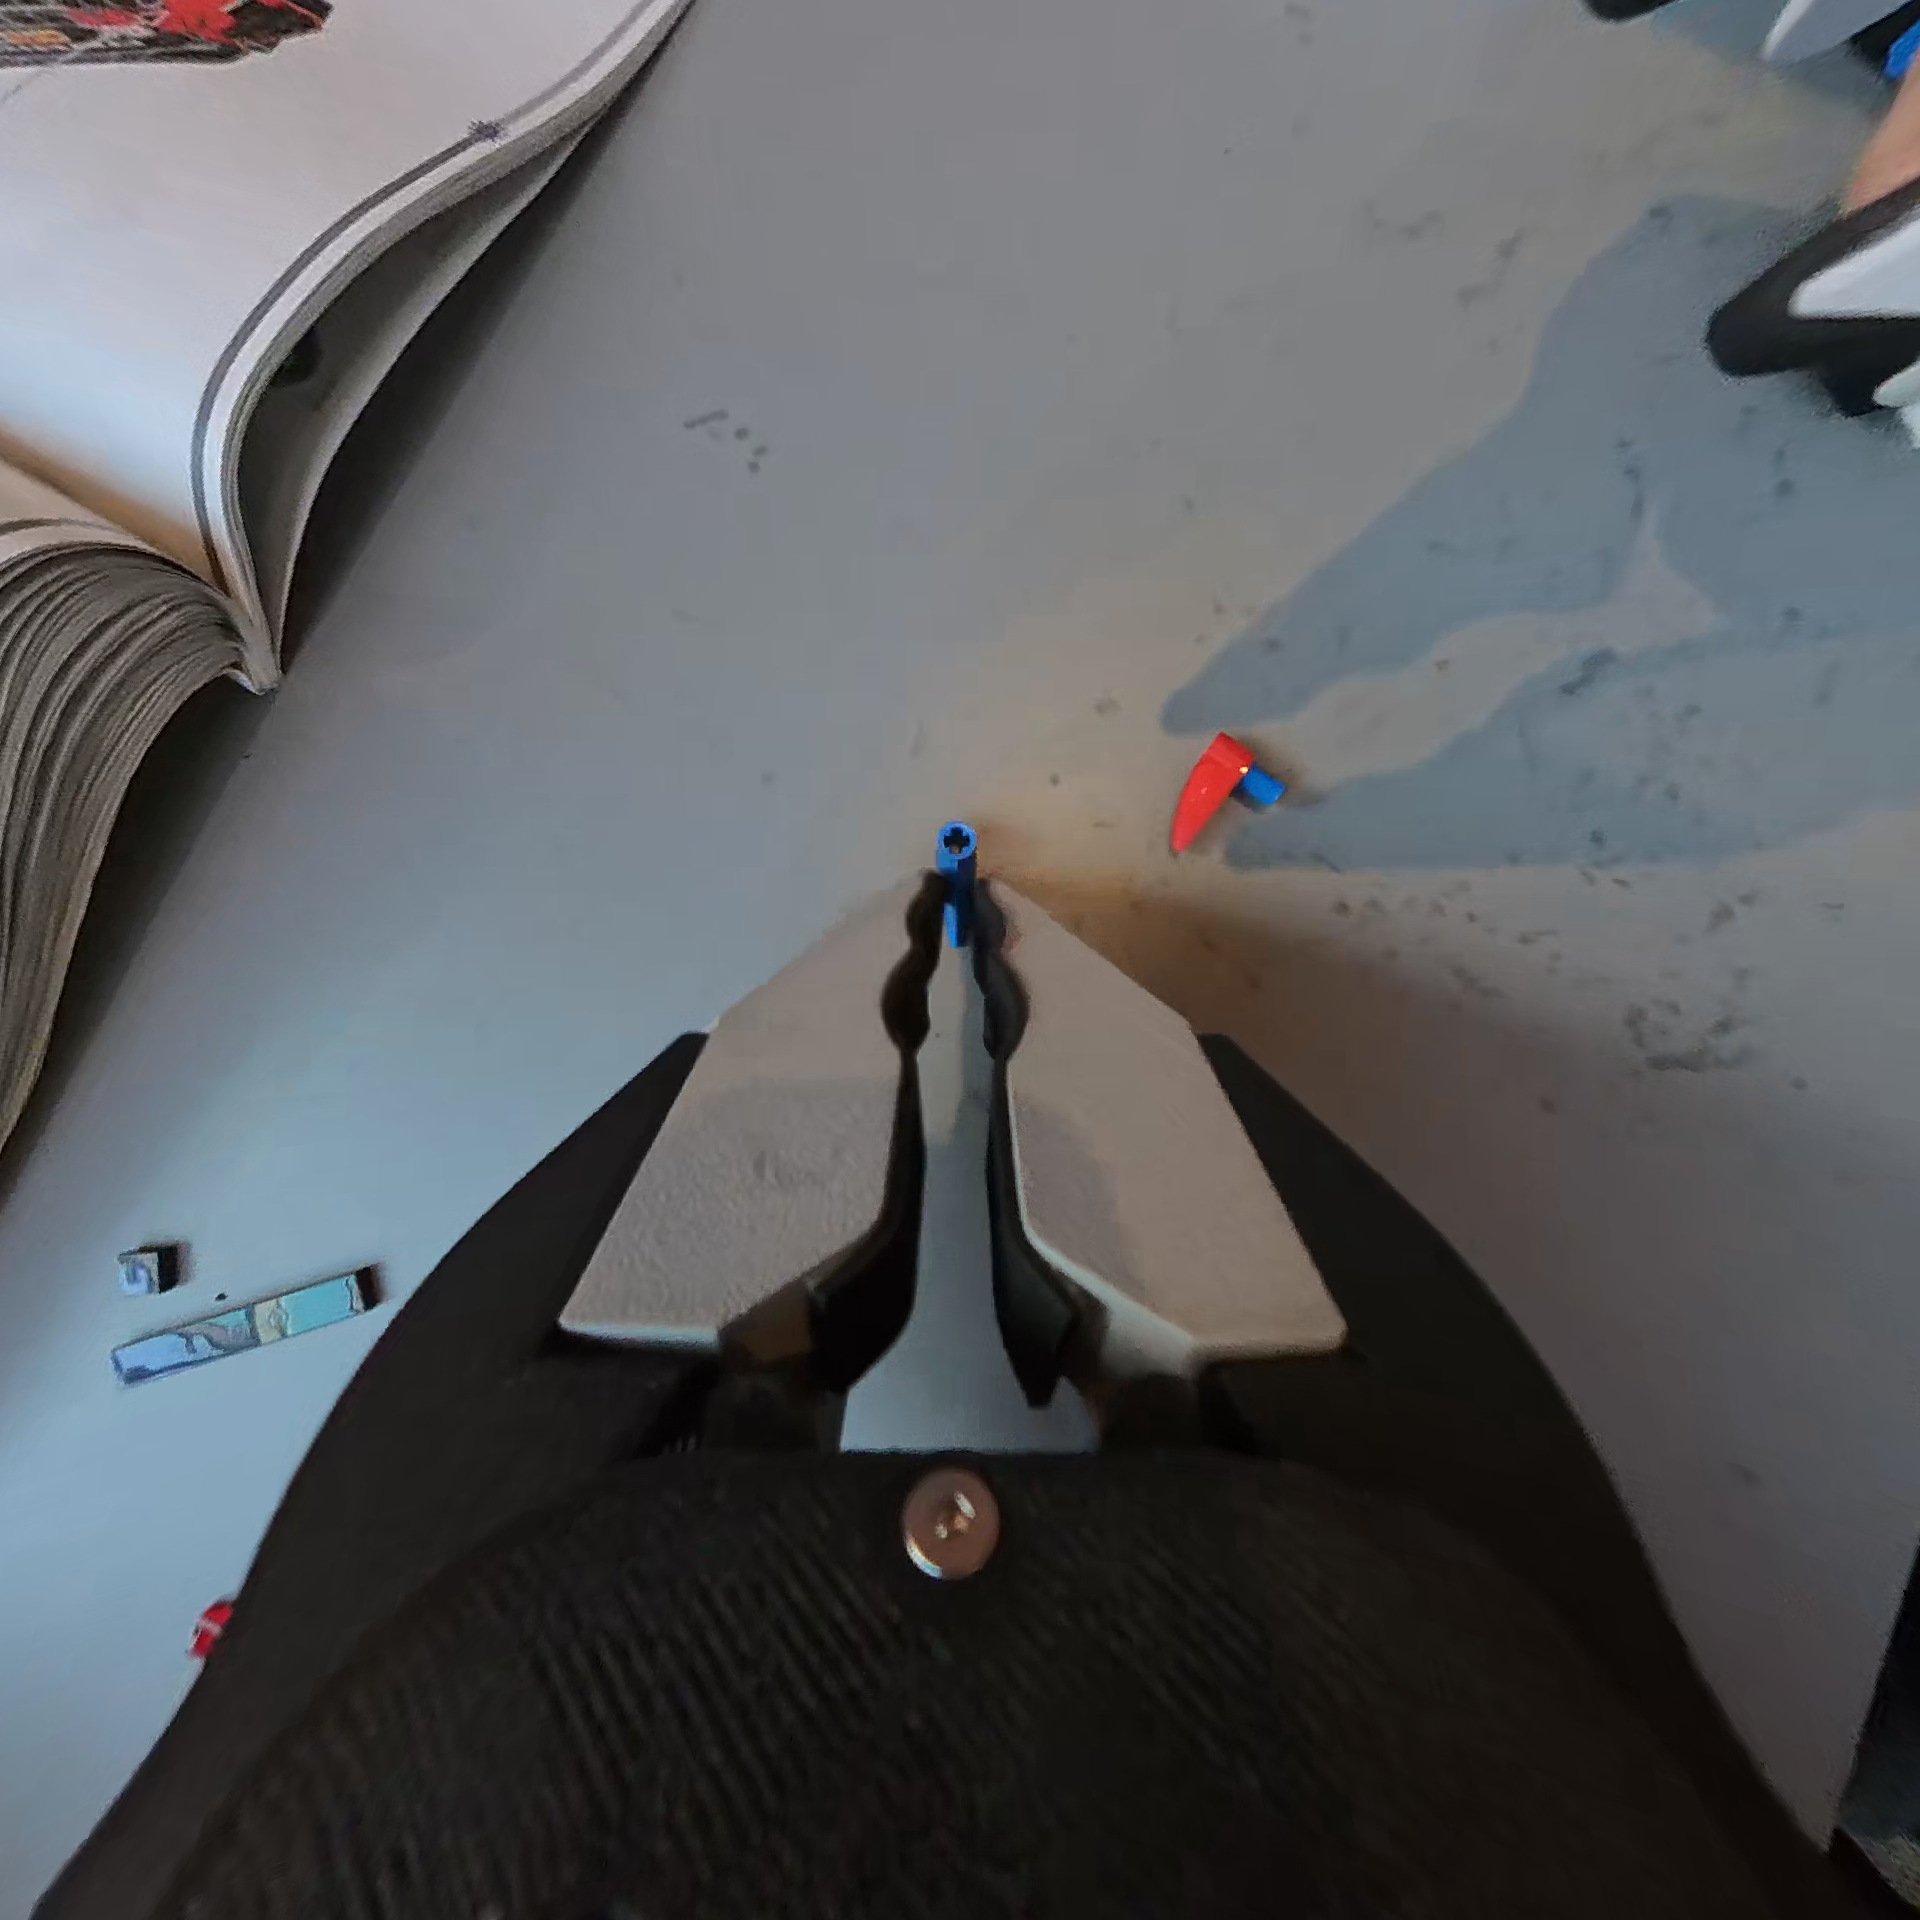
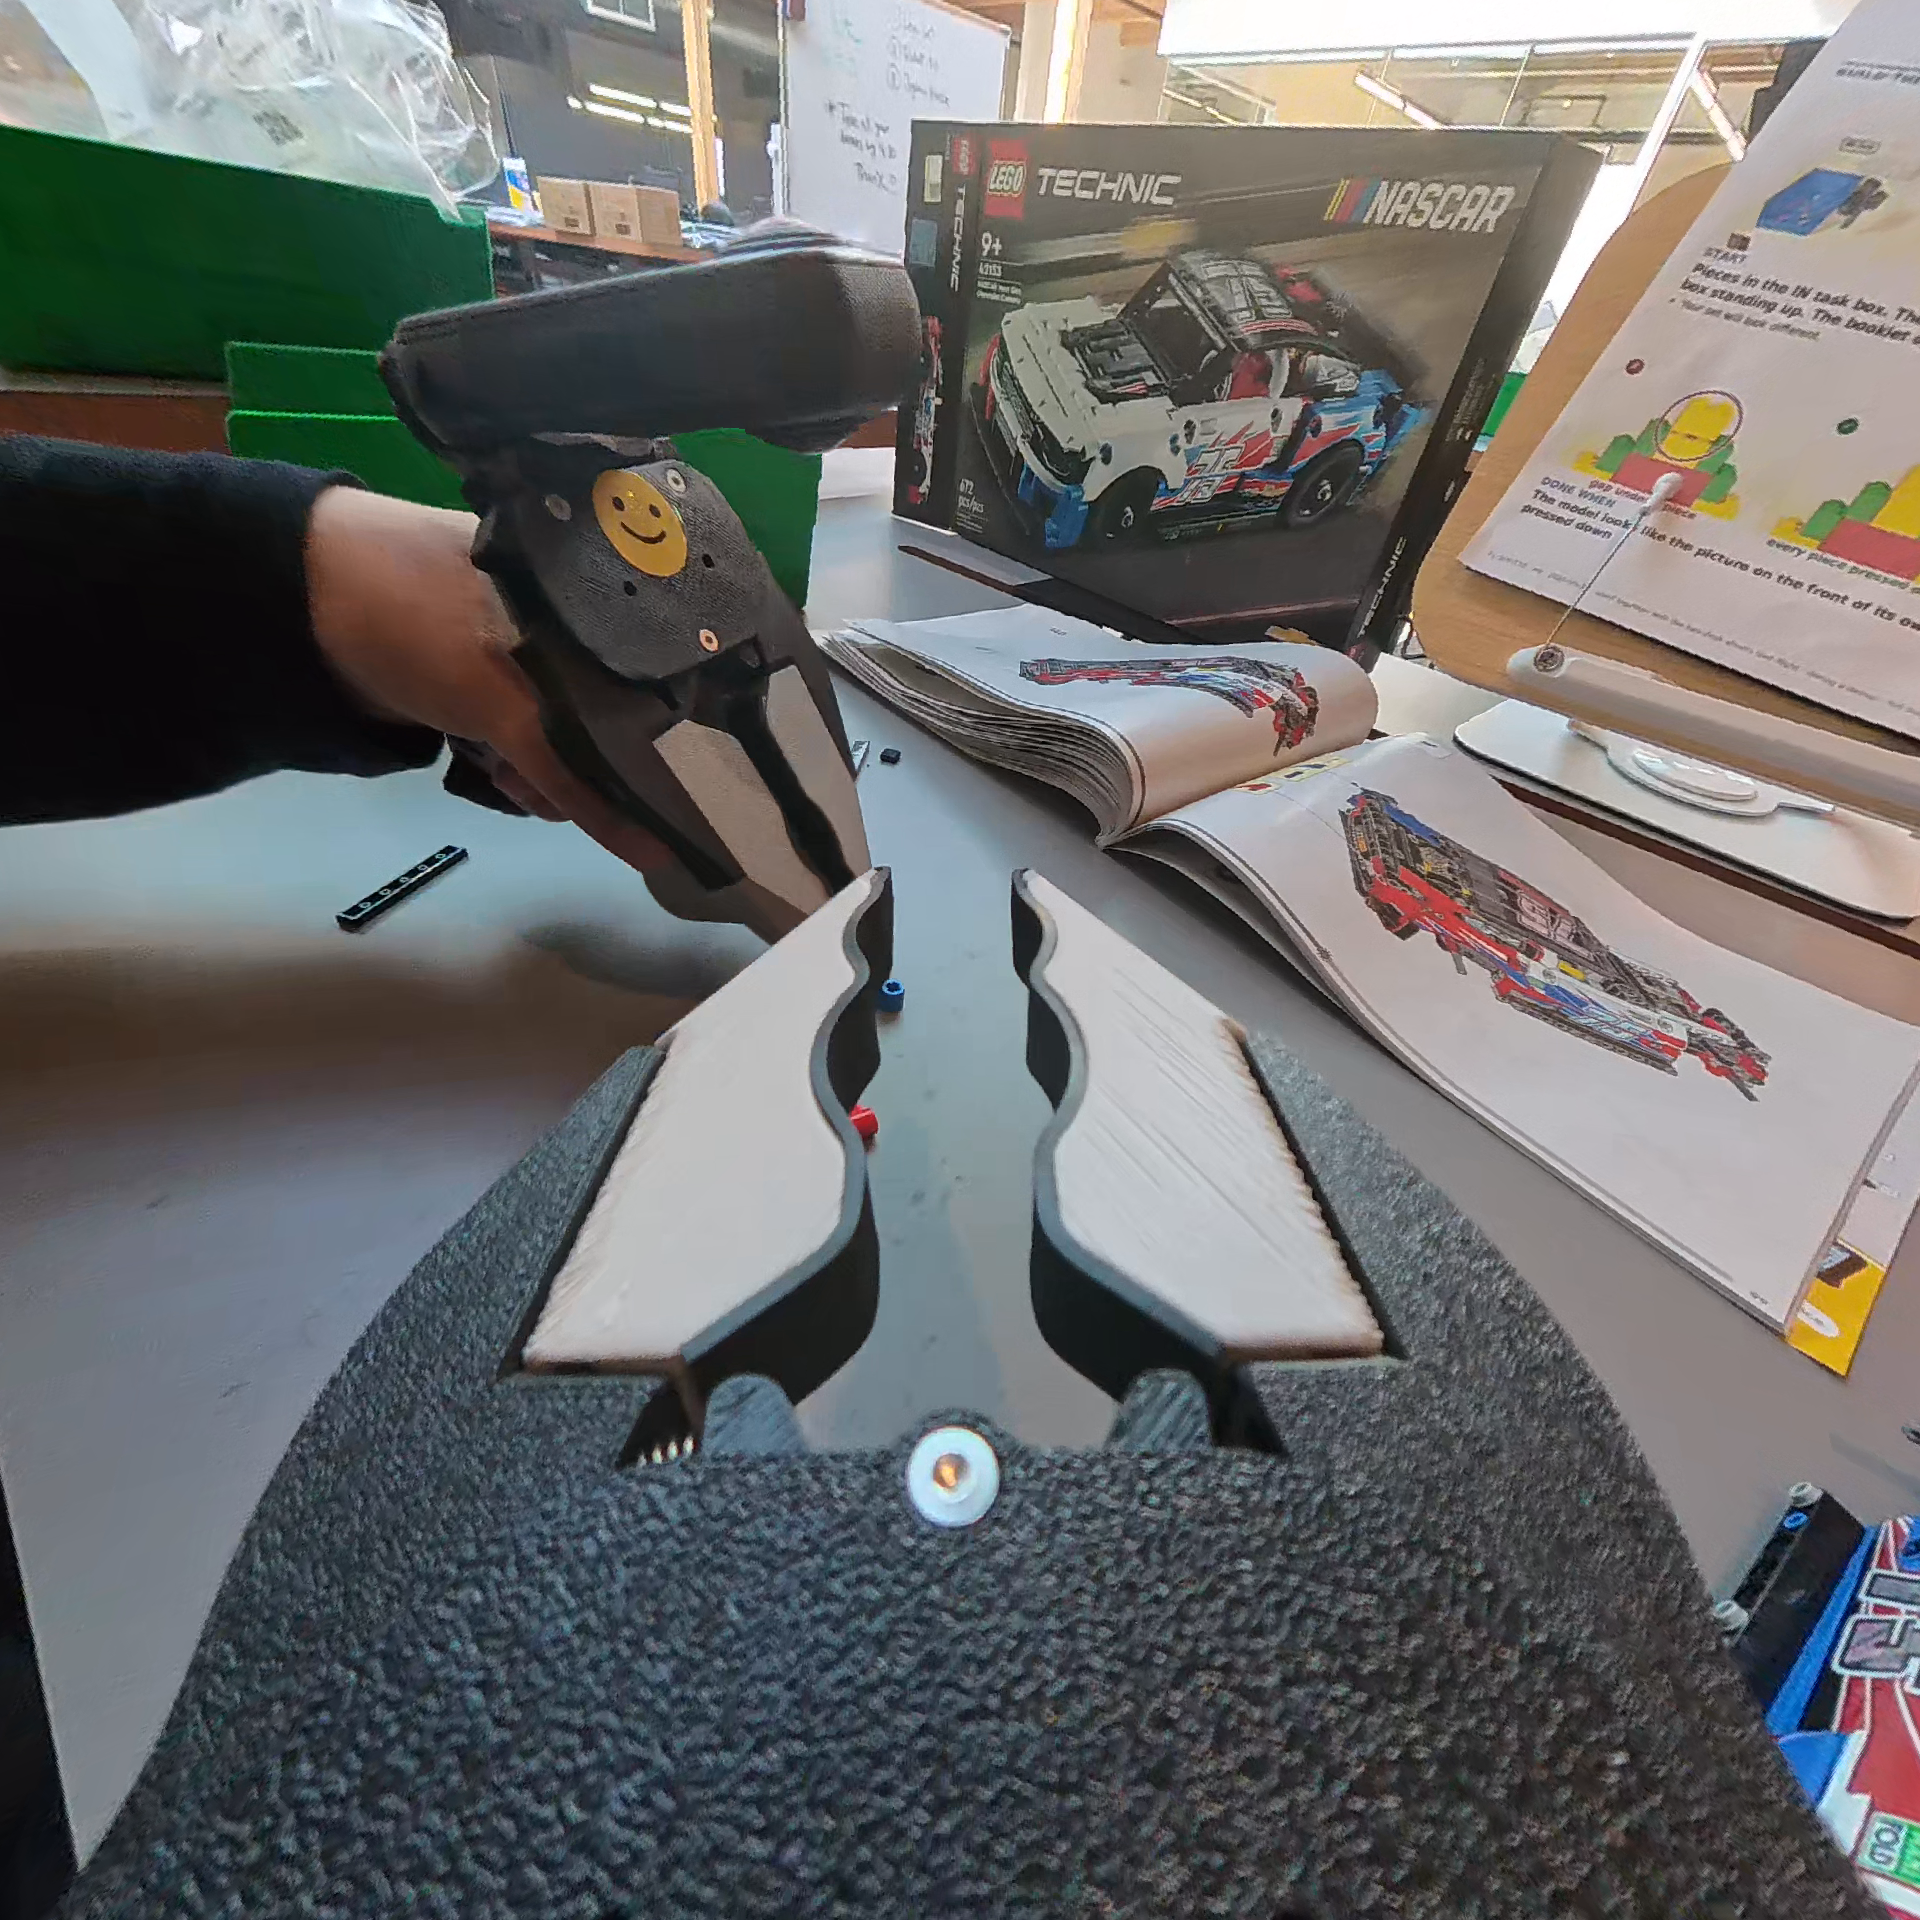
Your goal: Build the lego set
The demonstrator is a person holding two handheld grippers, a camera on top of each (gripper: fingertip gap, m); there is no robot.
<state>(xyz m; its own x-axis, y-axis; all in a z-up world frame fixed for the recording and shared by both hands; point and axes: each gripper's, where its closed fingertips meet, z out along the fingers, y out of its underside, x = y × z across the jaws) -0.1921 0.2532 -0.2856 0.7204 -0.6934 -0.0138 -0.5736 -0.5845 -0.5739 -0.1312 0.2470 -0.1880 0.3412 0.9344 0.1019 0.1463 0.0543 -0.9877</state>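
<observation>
Grey tabletop [image 1: 727, 312], open booklet [image 1: 156, 312] at its edge | left claw [image 1: 958, 894] clenched on blue pin [image 1: 956, 868], away from booklet | right claw [image 2: 951, 894] released, empty | risk: shallow tip grip, pin may twist out or drop.

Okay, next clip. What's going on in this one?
A person is building a lego set on a grey table with two tools. The left hand-held gripper is shut on a small blue pin, held just above the table. The right hand-held gripper is open and holds nothing. A red curved piece with a blue pin in it lies loose nearby. The instruction booklet lies open, and the set's box stands behind it.
</observation>
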